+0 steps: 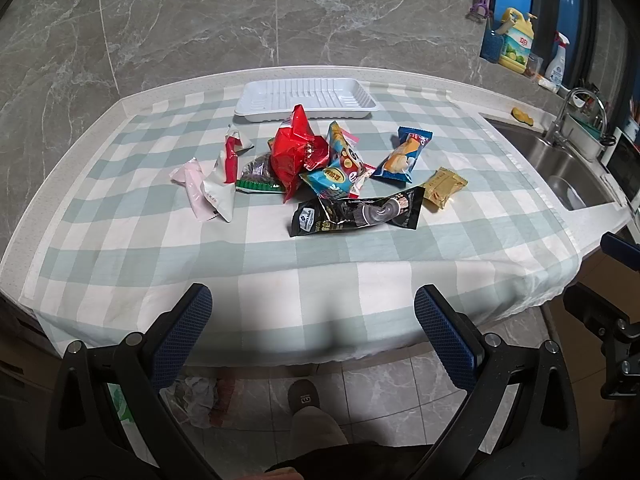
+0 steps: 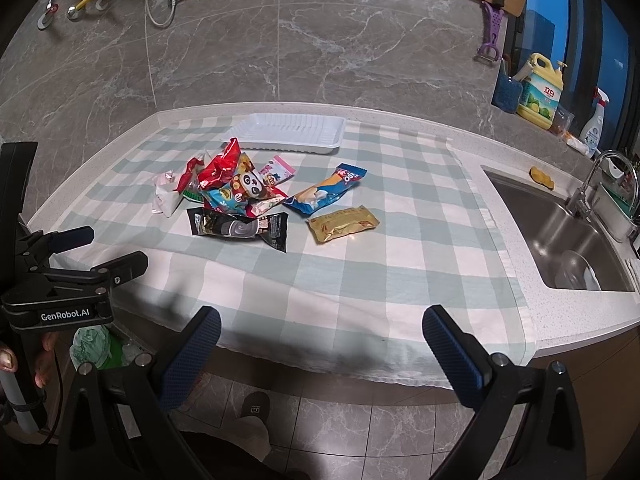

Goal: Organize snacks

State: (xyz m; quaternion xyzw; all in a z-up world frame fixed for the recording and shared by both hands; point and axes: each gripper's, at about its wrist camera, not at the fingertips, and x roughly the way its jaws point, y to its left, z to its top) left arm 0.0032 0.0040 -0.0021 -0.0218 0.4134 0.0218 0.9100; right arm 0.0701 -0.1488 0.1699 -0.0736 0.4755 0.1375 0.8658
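step: pre-grasp, nothing sorted | left gripper [image 1: 313, 320] and right gripper [image 2: 321, 340] jaws spread, empty | snacks [image 1: 320, 168] heaped ahead of jaws, tray [image 1: 306, 100] beyond | next: reach forward, pinch one packet

Nine snack packets [image 1: 296, 148] – one tray [image 1: 306, 100]

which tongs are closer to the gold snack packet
Right. The right tongs sit almost straight in front of the gold snack packet; the left tongs are farther to its left.
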